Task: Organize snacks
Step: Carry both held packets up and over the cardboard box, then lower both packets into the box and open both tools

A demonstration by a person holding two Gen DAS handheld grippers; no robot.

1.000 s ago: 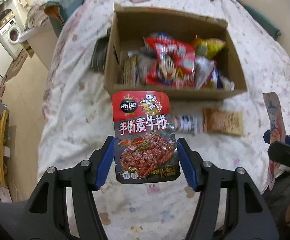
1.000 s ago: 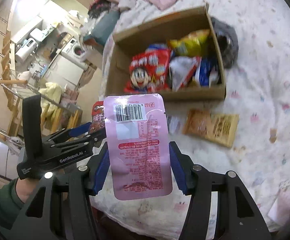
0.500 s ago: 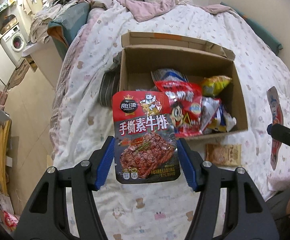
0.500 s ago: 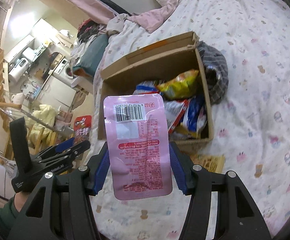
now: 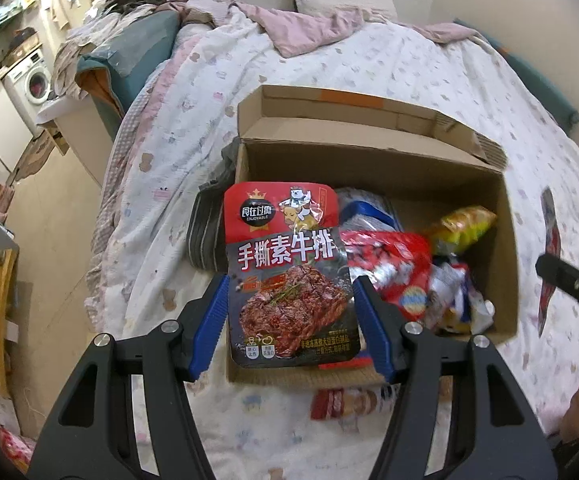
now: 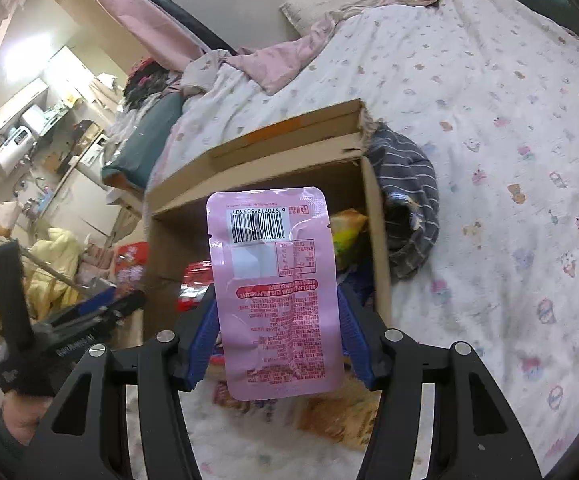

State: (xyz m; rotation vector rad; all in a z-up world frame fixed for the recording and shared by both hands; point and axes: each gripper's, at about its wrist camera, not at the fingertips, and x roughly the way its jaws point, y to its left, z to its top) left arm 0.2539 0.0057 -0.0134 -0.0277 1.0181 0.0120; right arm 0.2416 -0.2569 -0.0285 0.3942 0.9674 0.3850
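Note:
My left gripper (image 5: 289,312) is shut on a red and black snack packet (image 5: 289,276) with a steak picture, held upright over the near left corner of an open cardboard box (image 5: 505,248). Several snack bags (image 5: 393,264) fill the box. My right gripper (image 6: 275,320) is shut on a pink packet (image 6: 275,292), barcode side facing the camera, in front of the same box (image 6: 257,160). The left gripper (image 6: 77,332) and its hand show at the left in the right wrist view. A black part of the right gripper (image 5: 569,284) shows at the left wrist view's right edge.
The box sits on a bed with a white patterned quilt (image 5: 369,64). A striped grey cloth (image 6: 409,200) lies against the box's side. Loose packets (image 5: 345,404) lie on the quilt in front of the box. The bed's left edge drops to the floor (image 5: 49,240).
Both grippers have moved forward with their packets, from in front of the box to over its near edge. The loose packets on the quilt have slid under the grippers.

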